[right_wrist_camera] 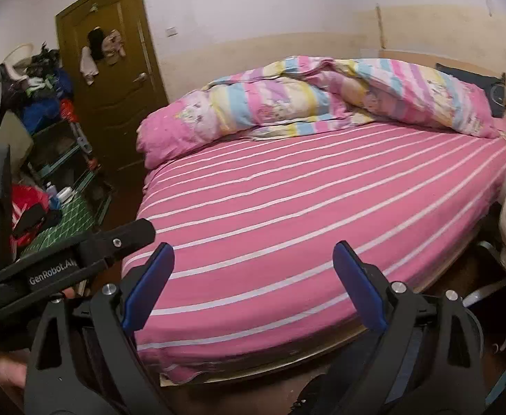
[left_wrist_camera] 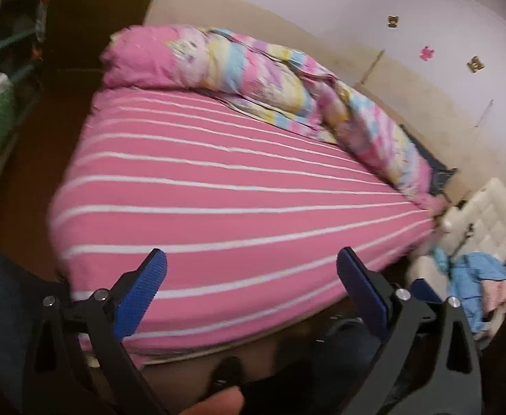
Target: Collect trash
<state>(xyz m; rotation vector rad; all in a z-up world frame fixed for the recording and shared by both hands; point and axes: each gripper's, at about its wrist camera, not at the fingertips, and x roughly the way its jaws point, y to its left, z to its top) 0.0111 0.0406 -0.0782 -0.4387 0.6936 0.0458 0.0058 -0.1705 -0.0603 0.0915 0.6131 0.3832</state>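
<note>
Bedroom, with a pink striped bed (right_wrist_camera: 287,207) and a rumpled duvet (right_wrist_camera: 322,97) along the wall.
Left gripper (left_wrist_camera: 251,283) and right gripper (right_wrist_camera: 253,276) both gape wide, holding nothing.

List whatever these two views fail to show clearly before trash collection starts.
- Trash: none identifiable in either view.
- Floor beside the bed: dark in the right wrist view, partly covered by the right gripper.
- Shelf clutter: right wrist view, items too jumbled to name.
- Blue cloth pile: left wrist view, blurred near the edge.
- Left gripper: open, holding nothing.
</note>
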